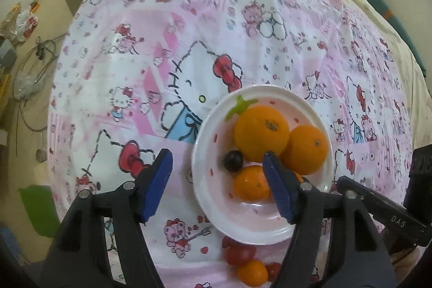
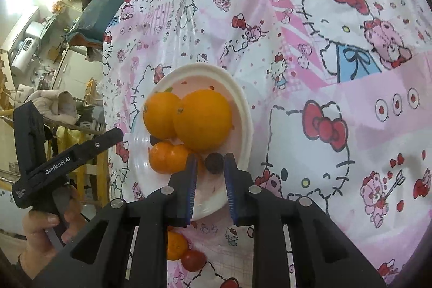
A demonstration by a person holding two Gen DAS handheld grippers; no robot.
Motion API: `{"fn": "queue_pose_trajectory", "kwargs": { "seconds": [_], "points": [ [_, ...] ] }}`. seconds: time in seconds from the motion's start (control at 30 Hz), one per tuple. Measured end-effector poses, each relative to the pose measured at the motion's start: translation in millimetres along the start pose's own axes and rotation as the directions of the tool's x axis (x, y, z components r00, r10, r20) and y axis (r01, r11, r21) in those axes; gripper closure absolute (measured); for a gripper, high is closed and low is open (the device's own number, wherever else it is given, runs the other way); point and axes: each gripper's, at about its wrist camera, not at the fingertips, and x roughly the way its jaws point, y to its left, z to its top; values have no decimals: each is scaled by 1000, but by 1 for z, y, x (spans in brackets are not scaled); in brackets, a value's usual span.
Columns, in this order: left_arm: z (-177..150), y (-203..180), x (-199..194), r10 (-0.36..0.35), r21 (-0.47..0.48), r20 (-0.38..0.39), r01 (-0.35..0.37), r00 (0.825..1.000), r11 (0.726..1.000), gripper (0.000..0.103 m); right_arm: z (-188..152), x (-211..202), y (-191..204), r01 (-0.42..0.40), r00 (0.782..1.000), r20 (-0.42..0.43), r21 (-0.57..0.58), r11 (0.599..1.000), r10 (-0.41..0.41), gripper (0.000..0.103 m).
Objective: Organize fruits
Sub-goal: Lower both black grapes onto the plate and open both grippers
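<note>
A white bowl (image 1: 196, 161) (image 2: 247, 112) on the pink cartoon tablecloth holds two oranges (image 1: 260, 134) (image 1: 306, 150), a small mandarin (image 1: 249, 184) and a dark grape (image 1: 233, 160). My left gripper (image 1: 218, 155) hangs open over the bowl's left side with nothing between its fingers. Its right finger crosses the mandarin. In the right wrist view my right gripper (image 2: 211, 155) reaches low into the bowl. Its narrow jaws are shut on a second dark grape (image 2: 214, 163), beside the mandarin (image 2: 167, 157) and under the larger-looking orange (image 2: 202, 120).
Loose on the cloth in front of the bowl lie cherry tomatoes (image 1: 239, 253) (image 2: 193, 259) and a small orange (image 1: 252, 273) (image 2: 175, 244). The table's left edge drops to a floor with cables (image 1: 32, 66). A hand (image 2: 40, 228) holds the left gripper's handle.
</note>
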Motion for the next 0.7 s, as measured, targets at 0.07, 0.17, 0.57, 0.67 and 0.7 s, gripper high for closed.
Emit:
{"fn": "queue_pose_trajectory", "kwargs": {
  "seconds": [0.07,0.17,0.57,0.67,0.7],
  "points": [
    [-2,2,-2,0,-1,4,0,1000,1000,37,0,-2,3,4,1000,6,-11,1000,-3,80],
    [-5,3,-3,-3,-2,0,3,1000,1000,37,-2,-4,5,0,1000,9,-15,1000,0,80],
    [-21,-6,-15,10,86,15,-11,1000,996,37,-7,-8,12,25,1000,20,-33,999,-24,41],
    [-27,-9,-23,9,116,31,-13,999,993,37,-11,-13,15,32,999,27,-40,999,-30,40],
    [-29,-9,-28,16,126,41,-21,999,992,37,-12,-16,16,33,999,27,-44,998,-32,40]
  ]
}}
